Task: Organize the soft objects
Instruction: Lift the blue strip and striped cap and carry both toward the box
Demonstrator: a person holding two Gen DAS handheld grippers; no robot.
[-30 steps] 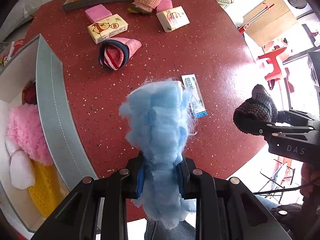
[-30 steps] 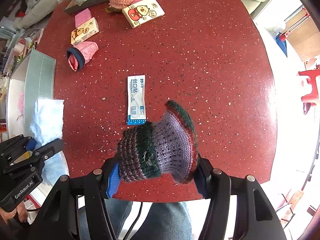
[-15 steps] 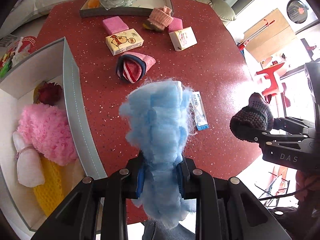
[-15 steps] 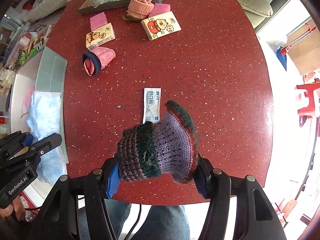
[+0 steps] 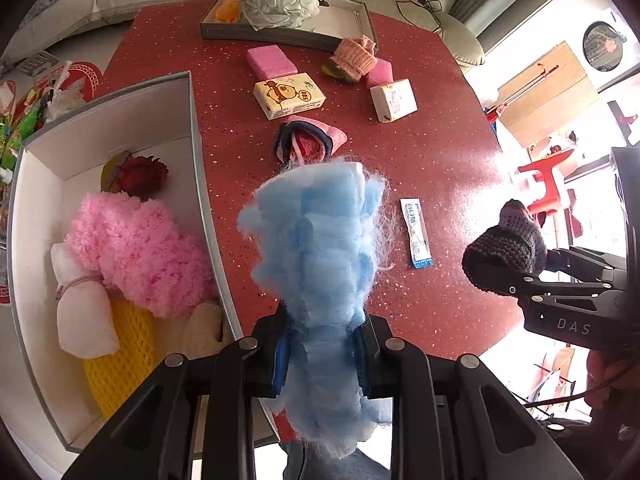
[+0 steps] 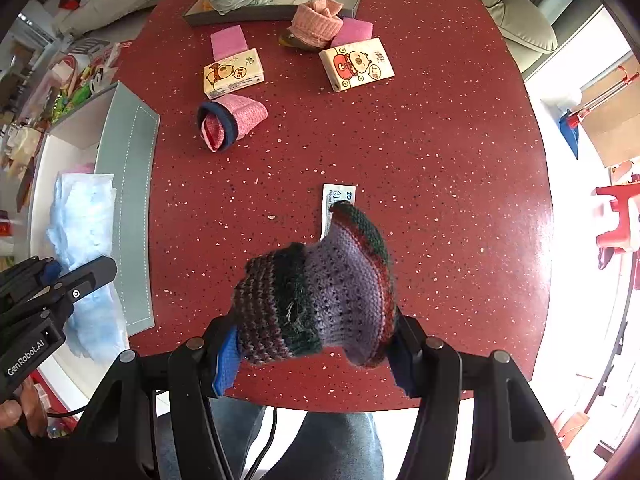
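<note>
The left tongs are clenching a blue fluff wad beside the box, already holding several soft items. The right tongs are gripping a knitted sock above the worktop. Socks and sponges are remaining there.

The left gripper points steeply downward, its jaws pinched close on a blue fluffy wad; the right gripper points straight down, jaws set wider and clamped on a knitted striped sock; a hand grips the left gripper's handle
</note>
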